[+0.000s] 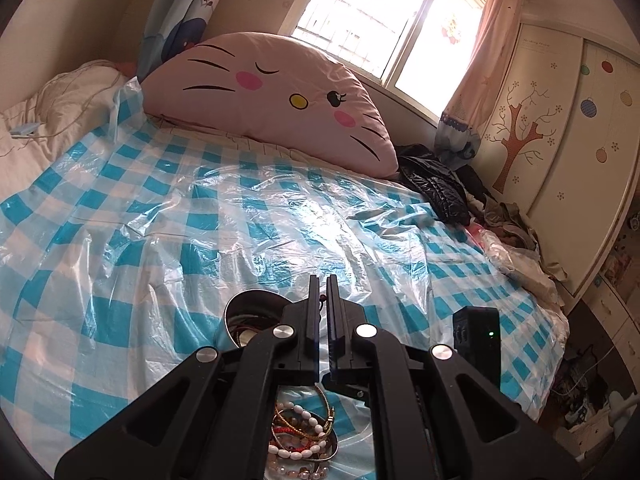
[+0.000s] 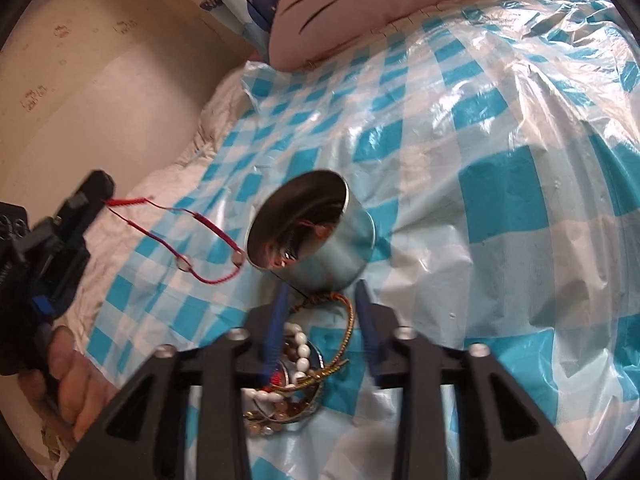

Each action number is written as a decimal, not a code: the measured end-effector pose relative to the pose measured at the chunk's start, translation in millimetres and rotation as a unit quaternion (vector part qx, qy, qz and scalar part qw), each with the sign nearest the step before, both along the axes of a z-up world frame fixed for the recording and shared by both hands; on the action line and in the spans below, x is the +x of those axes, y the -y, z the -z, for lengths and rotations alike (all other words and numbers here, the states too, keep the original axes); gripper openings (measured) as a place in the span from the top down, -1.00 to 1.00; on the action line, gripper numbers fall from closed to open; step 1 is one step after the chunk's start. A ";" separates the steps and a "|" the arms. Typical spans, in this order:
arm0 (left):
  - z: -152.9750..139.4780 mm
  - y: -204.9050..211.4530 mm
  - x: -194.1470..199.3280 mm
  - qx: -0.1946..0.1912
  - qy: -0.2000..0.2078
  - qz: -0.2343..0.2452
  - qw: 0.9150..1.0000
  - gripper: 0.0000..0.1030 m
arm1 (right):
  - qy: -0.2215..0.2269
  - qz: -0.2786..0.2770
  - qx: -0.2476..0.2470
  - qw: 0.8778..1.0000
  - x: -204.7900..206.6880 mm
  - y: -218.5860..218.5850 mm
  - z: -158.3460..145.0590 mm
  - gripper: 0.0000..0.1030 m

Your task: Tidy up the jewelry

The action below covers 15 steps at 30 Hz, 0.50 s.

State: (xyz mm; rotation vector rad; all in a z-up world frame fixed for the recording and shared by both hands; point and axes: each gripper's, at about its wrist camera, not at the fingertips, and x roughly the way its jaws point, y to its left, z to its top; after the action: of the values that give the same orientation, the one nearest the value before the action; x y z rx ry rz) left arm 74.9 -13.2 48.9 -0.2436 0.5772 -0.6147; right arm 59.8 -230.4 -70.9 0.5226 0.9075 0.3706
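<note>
My left gripper (image 1: 323, 280) is shut on one end of a red cord necklace (image 2: 192, 220). In the right wrist view that gripper (image 2: 105, 197) stands at the left, a hand (image 2: 72, 380) holding it, and the cord hangs in a loop towards a round metal tin (image 2: 320, 232). The tin lies tilted, mouth towards the cord, with jewelry inside; it also shows as the tin (image 1: 252, 308) beside my left fingers. My right gripper (image 2: 320, 292) is open just in front of the tin. Beneath its blue fingers (image 2: 276, 320) lies a jewelry pile (image 2: 296, 364) with a gold bangle (image 2: 349, 328) and white beads. The same pile (image 1: 300, 428) lies under my left gripper.
Everything rests on a bed under a blue-and-white checked plastic sheet (image 1: 200, 208). A pink cat-face pillow (image 1: 272, 92) lies at the head. Dark clothes (image 1: 436, 184) are heaped by the wardrobe (image 1: 560, 120). A black device with a green light (image 1: 476, 340) sits right of my left gripper.
</note>
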 end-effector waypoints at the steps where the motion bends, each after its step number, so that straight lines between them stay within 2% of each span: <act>1: 0.9 0.0 0.3 0.001 -0.002 0.000 1.000 0.94 | -0.006 -0.004 -0.007 1.000 3.6 -3.6 2.5 -0.06; 5: 7.1 -3.4 0.9 -0.001 -0.011 -0.004 1.000 0.94 | -0.028 -0.014 -0.093 0.995 19.0 -22.6 11.6 -0.06; 6: 8.4 -4.3 0.7 -0.002 -0.012 -0.004 1.000 0.94 | -0.031 -0.025 -0.126 0.991 21.2 -30.5 14.1 0.07; 7: 8.5 -4.7 1.0 -0.003 -0.012 -0.005 1.000 0.94 | -0.031 -0.037 -0.162 0.986 21.0 -38.6 15.7 0.31; 8: 9.2 -4.8 1.3 -0.003 -0.012 -0.005 1.000 0.94 | -0.027 -0.046 -0.186 0.981 19.0 -44.4 15.1 0.45; 10: 8.5 -5.3 1.9 -0.006 -0.011 -0.005 1.000 0.94 | -0.018 -0.048 -0.186 0.981 13.7 -43.4 12.4 0.90; 15: 7.1 -2.9 2.5 -0.005 -0.008 -0.002 1.000 0.94 | 0.006 -0.003 -0.097 0.995 -1.9 -8.8 -0.1 0.92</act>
State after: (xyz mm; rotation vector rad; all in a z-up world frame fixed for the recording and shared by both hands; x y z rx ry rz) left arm 77.4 -10.3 41.8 -0.2594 0.5898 -0.6129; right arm 58.0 -221.6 -70.8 0.3389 0.9231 0.2863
